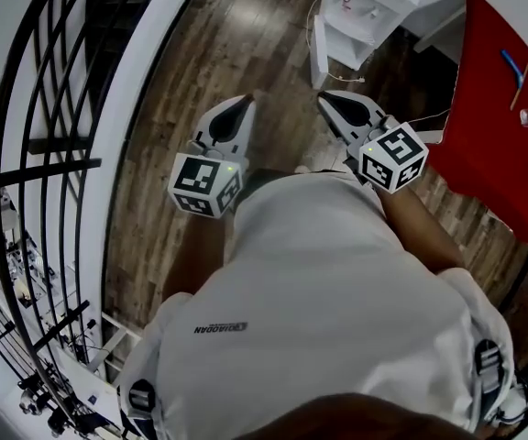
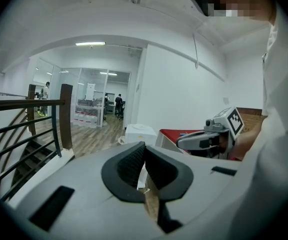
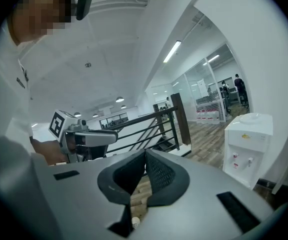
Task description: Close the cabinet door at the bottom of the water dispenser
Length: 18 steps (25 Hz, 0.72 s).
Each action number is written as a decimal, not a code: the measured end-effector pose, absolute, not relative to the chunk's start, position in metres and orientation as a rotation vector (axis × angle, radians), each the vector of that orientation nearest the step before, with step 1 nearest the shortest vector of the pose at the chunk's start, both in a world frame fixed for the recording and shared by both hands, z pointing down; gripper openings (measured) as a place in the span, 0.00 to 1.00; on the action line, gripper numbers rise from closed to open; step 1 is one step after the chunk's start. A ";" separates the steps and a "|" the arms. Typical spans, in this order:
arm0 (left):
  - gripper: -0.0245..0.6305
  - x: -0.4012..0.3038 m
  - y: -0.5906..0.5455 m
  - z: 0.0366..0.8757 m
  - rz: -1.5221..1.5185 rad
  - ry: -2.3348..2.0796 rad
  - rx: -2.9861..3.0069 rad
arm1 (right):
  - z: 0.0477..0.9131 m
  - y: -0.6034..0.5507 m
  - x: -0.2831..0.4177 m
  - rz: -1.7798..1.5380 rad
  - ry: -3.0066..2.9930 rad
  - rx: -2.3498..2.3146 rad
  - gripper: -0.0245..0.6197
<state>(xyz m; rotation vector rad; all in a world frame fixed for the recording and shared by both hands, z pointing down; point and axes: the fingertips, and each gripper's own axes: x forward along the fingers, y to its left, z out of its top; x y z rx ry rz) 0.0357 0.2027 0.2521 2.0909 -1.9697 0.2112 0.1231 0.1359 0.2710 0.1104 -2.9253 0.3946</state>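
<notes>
The white water dispenser (image 1: pixel 367 5) stands on the wood floor at the top of the head view, well ahead of both grippers. Its bottom cabinet door (image 1: pixel 319 51) hangs open to the left of the lower compartment. In the right gripper view the dispenser (image 3: pixel 248 146) stands to the right, taps facing me. In the left gripper view only its top (image 2: pixel 140 133) shows behind the jaws. My left gripper (image 1: pixel 243 101) and right gripper (image 1: pixel 326 97) are held side by side in front of the person's body. Both are shut and empty, with the pads meeting at the tips.
A red-covered table (image 1: pixel 507 117) with small items stands right of the dispenser. A black stair railing (image 1: pixel 53 108) and white curb run along the left. A cable (image 1: pixel 429 117) lies on the floor near the table. Distant people and glass partitions (image 2: pixel 94 101) are beyond.
</notes>
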 end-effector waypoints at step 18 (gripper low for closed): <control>0.04 0.073 0.165 0.252 0.333 -1.787 2.182 | 0.277 0.100 0.170 0.545 -2.947 0.352 0.07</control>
